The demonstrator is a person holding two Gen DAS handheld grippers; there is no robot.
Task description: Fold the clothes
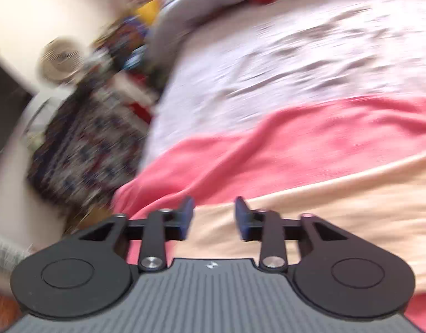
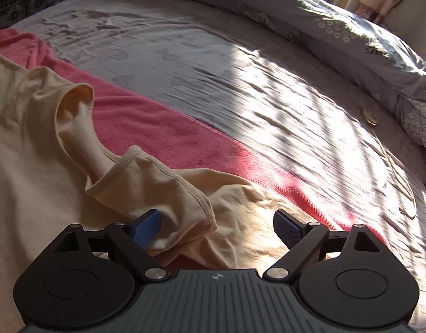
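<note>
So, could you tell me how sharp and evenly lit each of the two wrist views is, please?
Left wrist view: heavy motion smear over the bedsheet and the clutter beside the bed, only the left gripper crisp. Right wrist view: mostly sharp, with hard sunlight bleaching the sheet at right; the cream shirt and pink cloth are readable, and the grey duvet lies partly in shade.

Bed [image 2: 213, 63] bearing pink cloth [image 2: 146, 122]
</note>
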